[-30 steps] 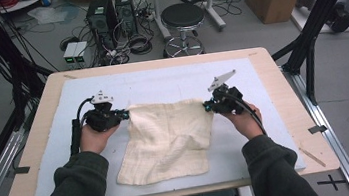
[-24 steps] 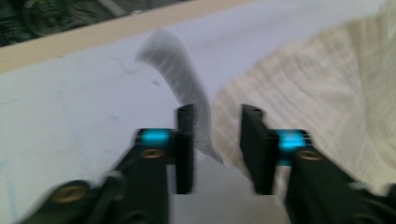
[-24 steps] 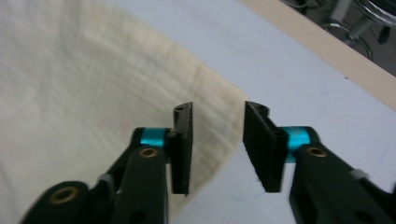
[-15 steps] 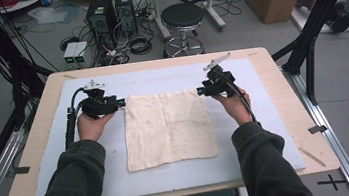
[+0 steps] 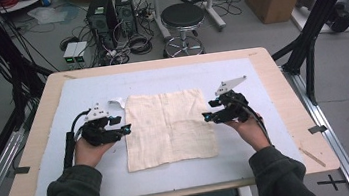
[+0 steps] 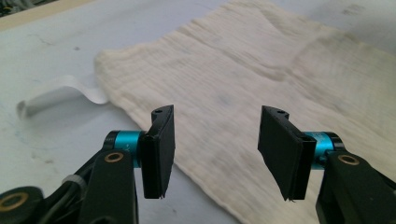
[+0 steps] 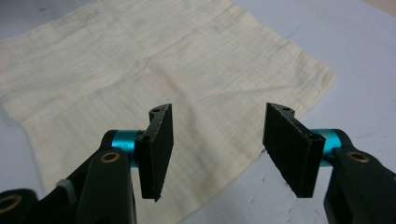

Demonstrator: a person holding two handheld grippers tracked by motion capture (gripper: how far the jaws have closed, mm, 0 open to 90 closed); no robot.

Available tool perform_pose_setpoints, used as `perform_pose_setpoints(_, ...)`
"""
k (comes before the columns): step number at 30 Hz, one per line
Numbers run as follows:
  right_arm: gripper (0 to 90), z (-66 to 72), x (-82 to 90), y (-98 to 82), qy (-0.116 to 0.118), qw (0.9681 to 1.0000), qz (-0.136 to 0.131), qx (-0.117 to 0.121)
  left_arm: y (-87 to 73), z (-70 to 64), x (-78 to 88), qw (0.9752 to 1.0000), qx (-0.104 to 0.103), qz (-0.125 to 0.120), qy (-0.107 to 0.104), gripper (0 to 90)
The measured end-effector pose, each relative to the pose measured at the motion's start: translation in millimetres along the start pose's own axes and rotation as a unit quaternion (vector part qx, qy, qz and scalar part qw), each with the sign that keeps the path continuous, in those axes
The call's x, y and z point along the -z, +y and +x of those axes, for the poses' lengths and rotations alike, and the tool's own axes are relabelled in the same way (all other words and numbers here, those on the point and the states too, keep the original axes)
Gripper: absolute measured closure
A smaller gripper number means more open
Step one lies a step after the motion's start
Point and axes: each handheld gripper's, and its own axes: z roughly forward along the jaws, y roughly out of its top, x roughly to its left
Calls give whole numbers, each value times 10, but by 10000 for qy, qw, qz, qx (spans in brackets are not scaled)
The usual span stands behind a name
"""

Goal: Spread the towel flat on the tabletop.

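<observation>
Left gripper (image 5: pixel 127 129) and right gripper (image 5: pixel 204 118) jaws just opened, empty, cloth (image 5: pixel 168 126) flat between them, white tag (image 6: pixel 60 93) beside the left, half tucked under the cloth corner.

So I'm looking at a light wooden table (image 5: pixel 281 80) with rounded corners, and most of its top is covered by a pale blue-grey mat (image 5: pixel 160 79) that leaves a wood border showing all round. Spread flat on the mat, roughly in the middle, is a cream, crinkly woven cloth (image 5: pixel 168 126), close to square. At its far-left corner a little white ribbon loop (image 5: pixel 117 103) lies on the mat, touching the cloth's edge.
</observation>
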Motion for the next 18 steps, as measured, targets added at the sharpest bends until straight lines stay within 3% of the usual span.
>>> perform_pose_setpoints(5, 419, 88, 35, -245, 128, 9999, -15, -104, -139, -176, 48, 9996, -125, -38, -260, 441)
perform_pose_setpoints(10, 418, 228, -1, -465, 269, 9996, 51, -10, -253, -323, 70, 9984, -268, 134, -486, 404)
perform_pose_setpoints(12, 419, 286, -11, -518, 378, 9992, 85, -21, -300, -366, 91, 9981, -275, 74, -539, 420)
perform_pose_setpoints(18, 491, 424, -46, -591, 547, 9980, 241, 218, -436, -421, 88, 9958, -364, 360, -765, 499)
